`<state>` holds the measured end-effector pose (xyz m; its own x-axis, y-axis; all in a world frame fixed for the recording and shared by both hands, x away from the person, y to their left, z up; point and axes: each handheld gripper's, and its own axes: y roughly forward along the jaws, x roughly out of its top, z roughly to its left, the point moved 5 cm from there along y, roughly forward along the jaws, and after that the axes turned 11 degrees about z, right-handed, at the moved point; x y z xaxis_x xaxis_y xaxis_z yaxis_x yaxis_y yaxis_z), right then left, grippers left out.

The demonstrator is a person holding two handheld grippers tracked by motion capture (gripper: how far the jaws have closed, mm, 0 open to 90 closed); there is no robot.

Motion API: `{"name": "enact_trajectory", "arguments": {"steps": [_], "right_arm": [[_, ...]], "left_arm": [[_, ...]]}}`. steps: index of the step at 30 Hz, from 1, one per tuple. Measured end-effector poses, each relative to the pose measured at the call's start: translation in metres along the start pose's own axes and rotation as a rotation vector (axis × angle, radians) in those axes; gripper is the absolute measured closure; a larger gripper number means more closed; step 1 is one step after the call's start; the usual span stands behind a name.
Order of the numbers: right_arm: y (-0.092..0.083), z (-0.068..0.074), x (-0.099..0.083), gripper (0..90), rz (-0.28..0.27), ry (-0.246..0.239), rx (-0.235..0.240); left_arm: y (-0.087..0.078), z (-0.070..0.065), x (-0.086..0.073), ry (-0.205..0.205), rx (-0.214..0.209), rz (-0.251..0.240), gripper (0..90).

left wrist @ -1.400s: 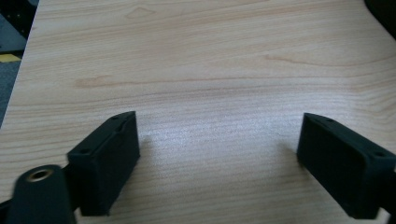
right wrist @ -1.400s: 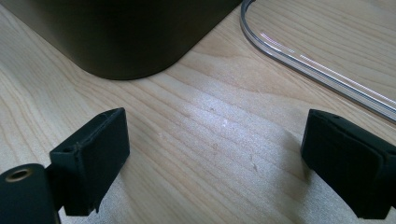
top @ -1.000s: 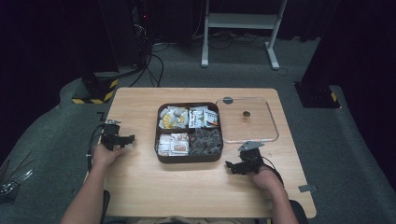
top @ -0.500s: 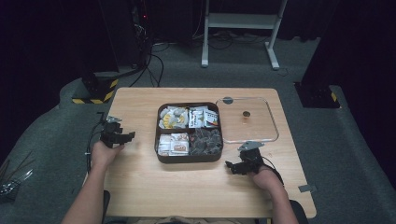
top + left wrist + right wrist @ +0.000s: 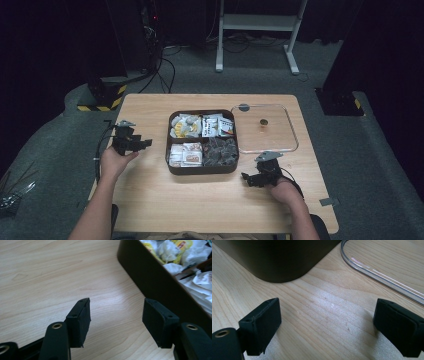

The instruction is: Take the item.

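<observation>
A dark brown box (image 5: pixel 171 150) with four compartments sits mid-table, holding several snack packets (image 5: pixel 185 126). Its clear lid (image 5: pixel 289 131) lies flat to the right of it. My left gripper (image 5: pixel 145 144) is held above the wood left of the box and points at it. In the left gripper view the left gripper (image 5: pixel 116 315) has just been closing part way; it is open with only bare wood between its jaws, and the box wall (image 5: pixel 150 277) is at the right. My right gripper (image 5: pixel 246 179) rests by the box's near right corner. The right gripper (image 5: pixel 327 325) is wide open over bare wood.
The wooden table (image 5: pixel 150 105) has free room along its near edge and at its left. The box corner (image 5: pixel 279 260) and the lid's rim (image 5: pixel 382 275) lie just beyond the right jaws. Dark floor, cables and a metal stand lie beyond the table.
The left hand has lifted its gripper a little, so it sits slightly higher in the picture. The right hand and gripper have stayed where they were.
</observation>
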<state>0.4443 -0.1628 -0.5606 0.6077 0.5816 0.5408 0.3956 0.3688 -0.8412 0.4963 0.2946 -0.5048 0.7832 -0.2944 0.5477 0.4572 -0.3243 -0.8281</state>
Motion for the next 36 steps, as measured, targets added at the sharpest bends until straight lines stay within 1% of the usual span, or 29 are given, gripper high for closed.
{"name": "enact_trajectory", "arguments": {"steps": [2, 3, 5, 6, 8, 9, 10, 12, 13, 14, 21, 23, 24, 25, 26, 28, 29, 30, 31, 32, 36], "right_arm": [[0.0, 0.0, 0.0, 7.8, 0.0, 0.0, 0.0], [0.0, 0.0, 0.0, 7.8, 0.0, 0.0, 0.0], [0.0, 0.0, 0.0, 7.8, 0.0, 0.0, 0.0], [0.0, 0.0, 0.0, 7.8, 0.0, 0.0, 0.0], [0.0, 0.0, 0.0, 7.8, 0.0, 0.0, 0.0], [0.0, 0.0, 0.0, 7.8, 0.0, 0.0, 0.0], [0.0, 0.0, 0.0, 7.8, 0.0, 0.001, 0.0], [0.0, 0.0, 0.0, 7.8, 0.002, 0.001, 0.001], [0.0, 0.0, 0.0, 7.8, 0.001, 0.0, 0.0], [0.0, 0.0, 0.0, 7.8, 0.001, 0.0, 0.0], [0.0, 0.0, 0.0, 7.8, -0.001, 0.005, -0.002], [0.0, 0.0, -0.001, 7.8, -0.001, 0.007, -0.003], [0.0, 0.0, -0.001, 7.8, -0.002, 0.006, -0.004], [-0.001, 0.0, -0.001, 7.8, -0.002, 0.005, -0.005], [-0.001, 0.0, -0.001, 7.8, -0.002, 0.005, -0.005], [-0.001, 0.001, -0.001, 7.8, -0.002, 0.006, -0.005], [-0.001, 0.001, -0.002, 7.8, 0.0, 0.008, -0.006], [-0.001, 0.001, -0.002, 7.8, 0.0, 0.008, -0.006], [-0.001, 0.001, -0.002, 7.8, -0.001, 0.011, -0.007], [-0.001, 0.001, -0.002, 7.8, -0.001, 0.011, -0.007], [-0.001, 0.001, -0.002, 7.8, -0.003, 0.009, -0.009]], "left_arm": [[-0.001, -0.005, 0.003, 0.009, -0.006, -0.003, 40.8], [-0.002, -0.007, 0.005, 0.021, -0.007, -0.004, 40.9], [-0.003, -0.011, 0.007, 0.023, -0.018, -0.008, 41.5], [-0.004, -0.013, 0.008, 0.03, -0.023, -0.012, 41.5], [-0.005, -0.017, 0.01, 0.028, -0.036, -0.018, 42.0], [-0.006, -0.018, 0.011, 0.036, -0.041, -0.02, 42.3], [-0.006, -0.02, 0.012, 0.033, -0.047, -0.023, 43.0], [-0.007, -0.024, 0.014, 0.039, -0.056, -0.021, 43.5], [-0.008, -0.028, 0.017, 0.049, -0.061, -0.024, 43.7], [-0.008, -0.028, 0.017, 0.049, -0.061, -0.024, 43.9], [-0.008, -0.043, 0.027, 0.089, -0.072, -0.021, 44.1], [-0.007, -0.049, 0.03, 0.111, -0.057, -0.014, 44.0], [-0.006, -0.052, 0.031, 0.125, -0.057, -0.016, 43.9], [-0.005, -0.055, 0.033, 0.135, -0.069, -0.014, 43.9], [-0.005, -0.055, 0.033, 0.135, -0.069, -0.014, 43.8], [-0.004, -0.059, 0.035, 0.141, -0.084, -0.016, 43.9], [-0.004, -0.062, 0.037, 0.152, -0.092, -0.018, 44.6], [-0.004, -0.062, 0.037, 0.152, -0.092, -0.018, 44.9], [-0.003, -0.066, 0.039, 0.16, -0.107, -0.022, 45.3], [-0.003, -0.066, 0.039, 0.16, -0.107, -0.022, 45.5], [0.002, -0.075, 0.041, 0.182, -0.127, -0.01, 45.9]]}}
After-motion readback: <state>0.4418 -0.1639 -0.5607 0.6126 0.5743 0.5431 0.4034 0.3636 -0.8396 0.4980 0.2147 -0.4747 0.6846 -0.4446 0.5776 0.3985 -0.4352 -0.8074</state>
